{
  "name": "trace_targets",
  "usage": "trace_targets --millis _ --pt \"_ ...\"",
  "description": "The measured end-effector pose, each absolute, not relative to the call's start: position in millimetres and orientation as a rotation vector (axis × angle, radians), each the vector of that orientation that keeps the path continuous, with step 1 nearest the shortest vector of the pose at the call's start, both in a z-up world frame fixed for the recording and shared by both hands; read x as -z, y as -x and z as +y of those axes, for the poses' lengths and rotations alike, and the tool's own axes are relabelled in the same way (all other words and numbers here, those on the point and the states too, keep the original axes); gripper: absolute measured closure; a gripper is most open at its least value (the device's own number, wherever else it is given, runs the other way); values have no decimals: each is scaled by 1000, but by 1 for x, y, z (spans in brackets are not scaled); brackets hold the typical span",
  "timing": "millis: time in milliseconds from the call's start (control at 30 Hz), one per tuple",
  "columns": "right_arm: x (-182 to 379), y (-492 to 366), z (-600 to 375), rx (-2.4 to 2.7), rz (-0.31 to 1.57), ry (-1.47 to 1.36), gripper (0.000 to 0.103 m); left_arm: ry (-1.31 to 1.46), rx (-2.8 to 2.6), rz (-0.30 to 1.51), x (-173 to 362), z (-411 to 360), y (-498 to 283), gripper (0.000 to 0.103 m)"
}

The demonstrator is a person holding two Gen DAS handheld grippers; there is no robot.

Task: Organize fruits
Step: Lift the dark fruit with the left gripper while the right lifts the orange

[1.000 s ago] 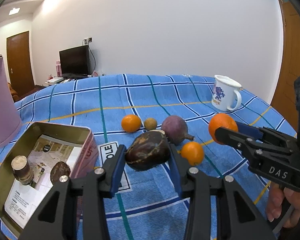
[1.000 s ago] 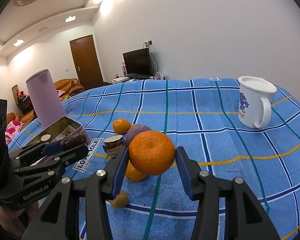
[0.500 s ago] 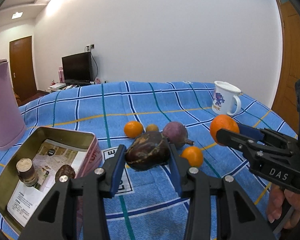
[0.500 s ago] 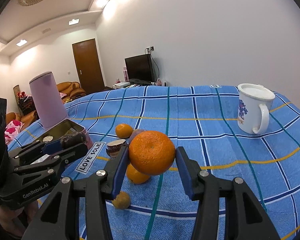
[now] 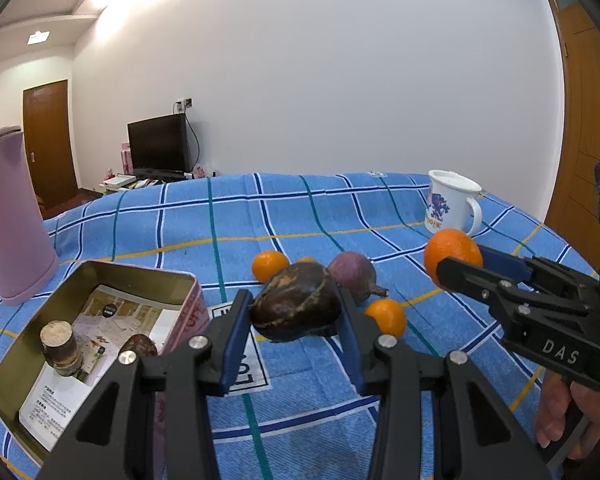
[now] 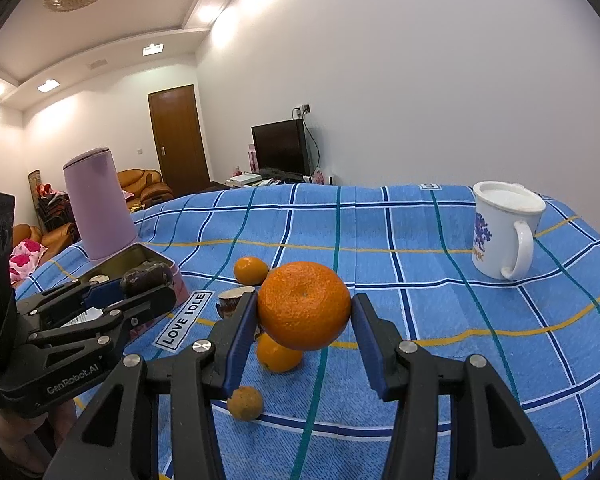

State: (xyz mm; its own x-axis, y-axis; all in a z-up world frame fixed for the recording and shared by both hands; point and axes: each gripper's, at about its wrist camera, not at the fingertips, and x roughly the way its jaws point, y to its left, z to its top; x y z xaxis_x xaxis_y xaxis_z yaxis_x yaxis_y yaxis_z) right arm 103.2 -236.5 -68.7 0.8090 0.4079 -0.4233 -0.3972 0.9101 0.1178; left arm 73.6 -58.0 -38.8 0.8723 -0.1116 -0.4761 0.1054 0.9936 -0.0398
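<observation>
Left gripper (image 5: 296,312) clenches a dark fruit (image 5: 296,306) and right gripper (image 6: 304,314) an orange (image 6: 304,306), both held clear of the cloth, presumably bound for the open tin (image 5: 28,316).

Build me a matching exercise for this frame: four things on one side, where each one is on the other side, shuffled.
Things:
1. large orange
2. dark brown fruit
3. white mug
4. cut stub

Places:
A. standing on the blue checked cloth, far right
B. inside the open tin
C. held in the right gripper
D. held in the left gripper

Pairs: 1-C, 2-D, 3-A, 4-B
</observation>
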Motion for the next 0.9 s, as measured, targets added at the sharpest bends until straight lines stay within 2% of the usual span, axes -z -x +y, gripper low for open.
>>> trace_targets --millis 900 --pt "63 -89 -236 -437 387 -6 53 5 86 423 32 -58 -60 60"
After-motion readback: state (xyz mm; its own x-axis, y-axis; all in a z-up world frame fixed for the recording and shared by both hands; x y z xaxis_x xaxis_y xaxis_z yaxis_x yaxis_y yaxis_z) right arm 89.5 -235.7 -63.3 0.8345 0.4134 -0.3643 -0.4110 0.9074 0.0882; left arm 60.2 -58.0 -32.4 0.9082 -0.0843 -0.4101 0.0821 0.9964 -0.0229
